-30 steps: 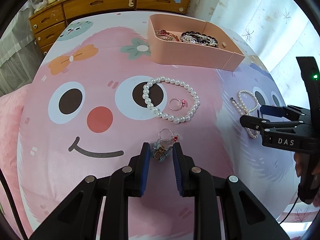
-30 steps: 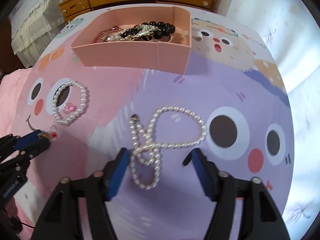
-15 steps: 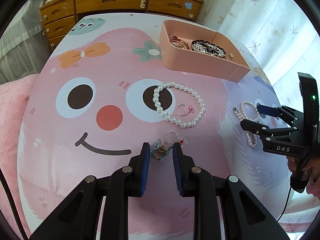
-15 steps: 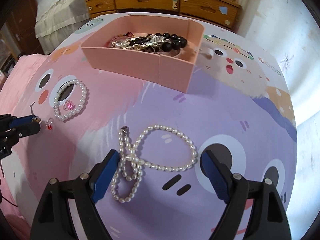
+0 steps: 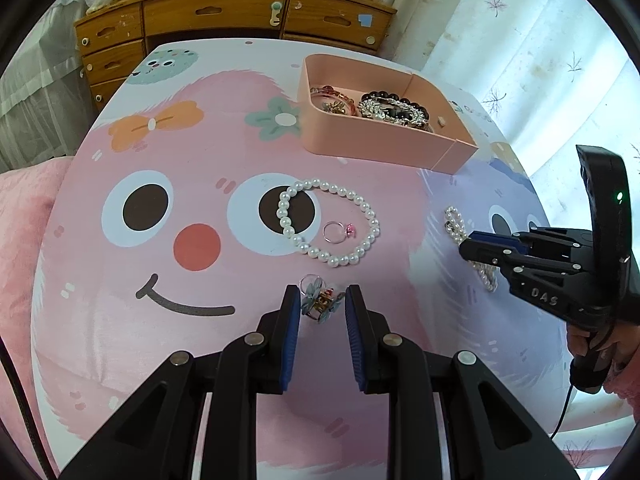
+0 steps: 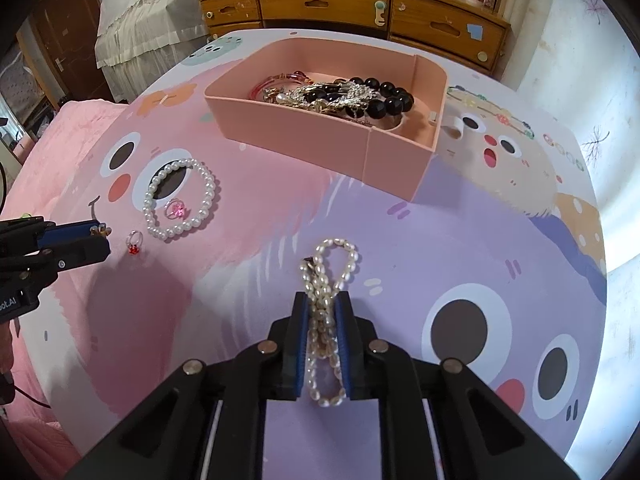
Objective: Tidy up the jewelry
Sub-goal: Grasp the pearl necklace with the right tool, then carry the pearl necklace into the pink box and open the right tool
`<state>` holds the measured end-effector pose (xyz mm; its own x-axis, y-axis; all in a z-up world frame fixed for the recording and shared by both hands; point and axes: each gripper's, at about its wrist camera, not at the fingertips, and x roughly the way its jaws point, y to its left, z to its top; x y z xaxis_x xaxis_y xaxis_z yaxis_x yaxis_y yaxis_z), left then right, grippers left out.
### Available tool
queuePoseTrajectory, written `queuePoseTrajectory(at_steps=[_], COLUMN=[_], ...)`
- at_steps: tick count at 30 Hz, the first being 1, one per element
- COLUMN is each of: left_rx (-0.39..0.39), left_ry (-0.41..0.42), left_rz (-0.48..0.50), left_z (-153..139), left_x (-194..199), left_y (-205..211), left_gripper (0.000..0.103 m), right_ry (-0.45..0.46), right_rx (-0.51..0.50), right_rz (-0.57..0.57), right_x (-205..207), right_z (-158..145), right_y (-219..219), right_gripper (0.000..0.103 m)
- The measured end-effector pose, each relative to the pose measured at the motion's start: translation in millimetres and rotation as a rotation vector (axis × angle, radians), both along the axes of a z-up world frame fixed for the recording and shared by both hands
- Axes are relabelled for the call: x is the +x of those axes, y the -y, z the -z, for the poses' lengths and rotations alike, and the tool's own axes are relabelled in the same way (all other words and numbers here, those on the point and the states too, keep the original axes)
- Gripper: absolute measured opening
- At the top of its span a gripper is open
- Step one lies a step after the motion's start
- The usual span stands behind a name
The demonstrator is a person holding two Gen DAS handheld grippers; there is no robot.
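Observation:
My left gripper (image 5: 320,300) is shut on a small blue-and-gold charm (image 5: 319,305), held just above the cartoon-print cloth. My right gripper (image 6: 322,308) is shut on a bunched pearl necklace (image 6: 326,280). A pearl bracelet (image 5: 332,222) lies on the cloth with a pink-stone ring (image 5: 340,232) inside it. A red-stone ring (image 6: 134,242) lies beside the left gripper's tips. The pink tray (image 5: 380,144) at the back holds dark beads and silver pieces (image 6: 352,96).
A wooden dresser (image 5: 224,16) stands behind the bed. White curtains (image 5: 540,60) hang at the right. A pink blanket (image 5: 24,208) lies along the left edge. A cable (image 5: 560,420) trails from the right gripper.
My right gripper has shut on the pearl necklace, bunching it between the fingers. My left gripper has lifted and pulled back a little with the charm; the red-stone ring stays on the cloth.

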<state>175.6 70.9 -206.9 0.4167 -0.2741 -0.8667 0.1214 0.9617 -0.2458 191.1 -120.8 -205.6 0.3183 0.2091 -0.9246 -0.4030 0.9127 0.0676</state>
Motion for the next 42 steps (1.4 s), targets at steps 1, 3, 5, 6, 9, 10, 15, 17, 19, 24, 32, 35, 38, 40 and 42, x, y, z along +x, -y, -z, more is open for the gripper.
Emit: queuePoseTrajectory(at_steps=[1, 3, 5, 6, 9, 10, 15, 17, 19, 24, 32, 35, 38, 40, 42], left_rx=[0.0, 0.001, 0.001, 0.001, 0.005, 0.007, 0.014, 0.012, 0.004, 0.011, 0.015, 0.006, 0.012, 0.013, 0.013], left_ry=[0.0, 0.003, 0.003, 0.003, 0.011, 0.01, 0.022, 0.031, 0.031, 0.042, 0.067, 0.084, 0.096, 0.103, 0.108], left_rz=[-0.001, -0.006, -0.009, -0.009, -0.005, -0.002, 0.021, 0.031, 0.041, 0.08, 0.143, 0.16, 0.186, 0.198, 0.208], left_z=[-0.3, -1.4, -1.9, -2.7, -6.3, -7.4, -17.3, -21.5, -25.2, -36.5, -69.1, -82.1, -93.4, -97.3, -101.0], left_x=[-0.3, -0.9, -1.7, -2.0, -2.5, -2.1, -0.1, 0.2, 1.2, 5.2, 22.5, 30.5, 41.5, 48.0, 55.3], left_y=[0.0, -0.8, -1.5, -1.9, -2.5, -2.2, -0.3, 0.3, 1.1, 3.5, 4.8, 5.0, 7.3, 9.0, 10.7], left_gripper=[0.021, 0.021, 0.021, 0.021, 0.021, 0.021, 0.021, 0.021, 0.021, 0.021, 0.021, 0.021, 0.021, 0.021, 0.021], right_ry=[-0.02, -0.03, -0.026, -0.03, -0.049, -0.056, -0.071, -0.071, -0.074, -0.058, 0.029, 0.071, 0.115, 0.145, 0.18], right_rx=[0.033, 0.043, 0.038, 0.042, 0.071, 0.083, 0.142, 0.155, 0.162, 0.208, 0.252, 0.261, 0.272, 0.282, 0.289], right_rz=[0.008, 0.016, 0.003, 0.004, 0.026, 0.034, 0.07, 0.08, 0.097, 0.14, 0.167, 0.172, 0.18, 0.185, 0.192], right_x=[-0.1, -1.4, -4.5, -5.1, -6.6, -6.2, -4.9, -3.2, -1.2, 7.1, 22.9, 30.9, 41.2, 47.8, 55.9], right_z=[-0.4, 1.4, 1.1, 0.9, 1.4, 0.7, -11.5, -18.1, -25.9, -49.8, -103.6, -121.6, -138.1, -146.8, -154.9], right_y=[1.6, 1.2, -1.4, -1.7, -0.3, 0.9, 5.8, 8.2, 8.0, 14.0, 17.9, 16.6, 15.9, 15.7, 15.7], right_gripper=[0.008, 0.008, 0.008, 0.008, 0.008, 0.008, 0.008, 0.008, 0.009, 0.009, 0.009, 0.009, 0.009, 0.009, 0.009])
